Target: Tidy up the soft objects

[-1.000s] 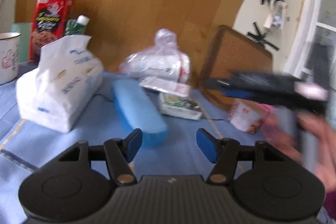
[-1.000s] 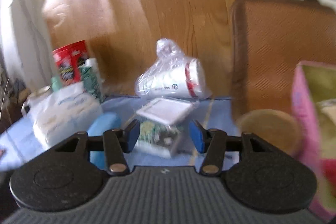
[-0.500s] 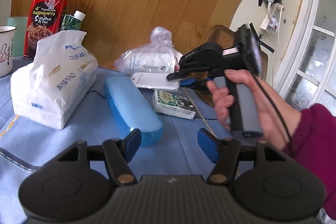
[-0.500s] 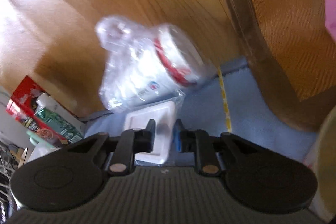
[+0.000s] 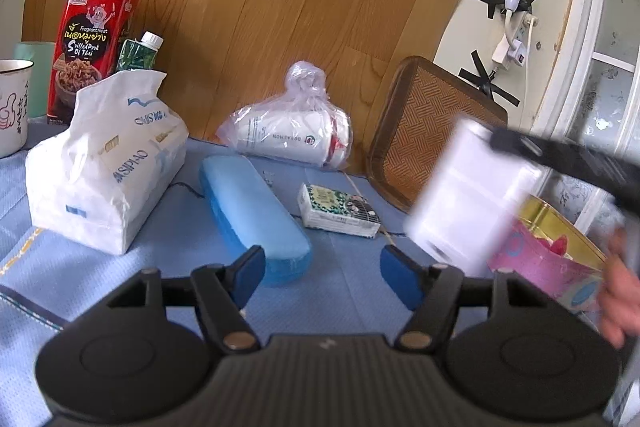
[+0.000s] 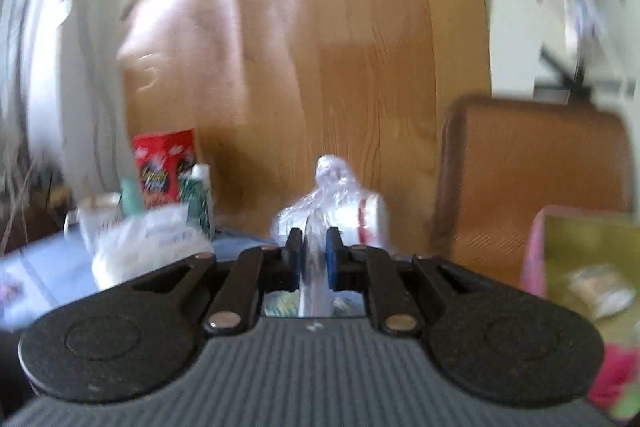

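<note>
L tool open, blue pads wide apart, nothing between, low over the surface, which has a blue woven cloth. R tool clamped on 1 flat white packet, thin, plastic-wrapped, seen edge-on in R view; in L view it's up off the surface, blurred, just above 1 pink box w/ gold inside. On the surface: 1 soft white tissue pack, crinkly, open top; 1 blue case, long, rounded, smooth; 1 small green-white pocket tissue pack; 1 clear knotted bag w/ white cups inside, lying on its side. Back left: 1 red carton, 1 green bottle w/ white cap, 1 white mug. 1 woven brown tray leans at the back right.
</note>
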`<state>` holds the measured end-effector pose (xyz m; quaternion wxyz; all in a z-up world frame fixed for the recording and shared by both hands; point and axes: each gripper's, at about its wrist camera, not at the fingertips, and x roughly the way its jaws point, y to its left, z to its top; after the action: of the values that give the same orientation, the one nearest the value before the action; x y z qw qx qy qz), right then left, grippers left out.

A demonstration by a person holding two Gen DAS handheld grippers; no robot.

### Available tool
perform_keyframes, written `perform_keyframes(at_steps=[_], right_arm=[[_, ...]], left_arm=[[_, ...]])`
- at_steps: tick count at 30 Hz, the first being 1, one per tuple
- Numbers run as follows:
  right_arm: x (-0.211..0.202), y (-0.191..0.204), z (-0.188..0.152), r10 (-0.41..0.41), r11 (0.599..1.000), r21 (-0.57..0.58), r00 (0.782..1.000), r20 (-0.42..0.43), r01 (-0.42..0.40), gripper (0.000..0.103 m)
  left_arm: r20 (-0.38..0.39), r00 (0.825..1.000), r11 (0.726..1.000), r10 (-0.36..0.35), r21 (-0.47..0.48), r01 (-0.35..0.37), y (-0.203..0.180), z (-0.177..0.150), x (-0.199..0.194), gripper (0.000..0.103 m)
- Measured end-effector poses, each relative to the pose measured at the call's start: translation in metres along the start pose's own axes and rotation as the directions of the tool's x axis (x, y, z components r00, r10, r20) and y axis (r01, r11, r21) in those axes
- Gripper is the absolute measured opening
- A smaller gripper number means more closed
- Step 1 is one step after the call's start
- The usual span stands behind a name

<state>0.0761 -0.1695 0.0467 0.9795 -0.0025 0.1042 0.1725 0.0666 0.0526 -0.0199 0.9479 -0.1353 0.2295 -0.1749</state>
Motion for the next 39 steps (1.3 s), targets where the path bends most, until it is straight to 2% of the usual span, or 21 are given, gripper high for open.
perform_keyframes(at_steps=[3,5,7,9,10,11,13,16,21,24,28,34,39], right_arm=[[-0.036,0.010,-0.025,-0.007,0.985,-0.175,1.000,0.007,0.008,0.015],[-0.046,0.013,-0.039,0.015,0.974,-0.227,0.999,-0.029,-0.021,0.015],[-0.060,0.015,-0.047,0.055,0.969,-0.238,0.998,-0.023,-0.059,0.016],[-0.064,0.017,-0.052,0.131,0.964,-0.226,0.989,-0.068,-0.143,0.018],[-0.069,0.020,-0.052,0.156,0.959,-0.226,0.985,-0.074,-0.169,0.027],[-0.071,0.023,-0.053,0.178,0.954,-0.229,0.980,-0.084,-0.193,0.040],[-0.073,0.027,-0.056,0.238,0.941,-0.222,0.965,-0.107,-0.257,0.050],[-0.077,0.034,-0.061,0.313,0.928,-0.165,0.940,-0.138,-0.333,0.051],[-0.077,0.033,-0.065,0.392,0.915,-0.029,0.906,-0.162,-0.401,0.052],[-0.082,0.026,-0.066,0.383,0.923,0.030,0.914,-0.135,-0.383,0.053],[-0.083,0.008,-0.069,0.332,0.939,0.129,0.936,-0.119,-0.317,0.055],[-0.077,-0.006,-0.080,0.184,0.965,0.209,0.977,-0.109,-0.158,0.059],[-0.069,-0.022,-0.089,0.099,0.967,0.245,0.988,-0.114,-0.068,0.059]], left_arm=[[-0.003,1.000,1.000,-0.003,0.001,0.003,0.000,0.000,0.000,0.065],[-0.004,1.000,1.000,-0.002,0.002,0.002,-0.001,-0.001,0.000,0.065],[-0.004,1.000,1.000,0.000,0.004,0.000,-0.001,-0.001,0.000,0.065],[-0.004,1.000,1.000,0.000,0.006,0.000,-0.001,-0.001,0.000,0.066],[-0.003,1.000,1.000,0.002,0.008,-0.002,-0.001,-0.001,0.000,0.066],[-0.001,1.000,1.000,0.004,0.009,-0.004,-0.001,-0.001,-0.001,0.067],[0.000,1.000,1.000,0.002,0.009,-0.002,-0.001,-0.001,-0.001,0.067],[-0.002,1.000,1.000,0.004,0.005,-0.004,-0.001,-0.001,-0.001,0.067],[-0.008,1.000,1.000,0.004,0.002,-0.004,0.000,-0.002,0.000,0.067],[-0.009,1.000,1.000,0.005,0.004,-0.005,-0.001,-0.002,0.000,0.067],[-0.009,1.000,1.000,0.007,0.011,-0.007,-0.001,-0.002,0.001,0.067],[-0.009,1.000,1.000,0.007,0.019,-0.007,-0.002,-0.002,0.001,0.070],[-0.005,1.000,1.000,0.007,0.026,-0.007,-0.003,-0.002,0.001,0.071]])
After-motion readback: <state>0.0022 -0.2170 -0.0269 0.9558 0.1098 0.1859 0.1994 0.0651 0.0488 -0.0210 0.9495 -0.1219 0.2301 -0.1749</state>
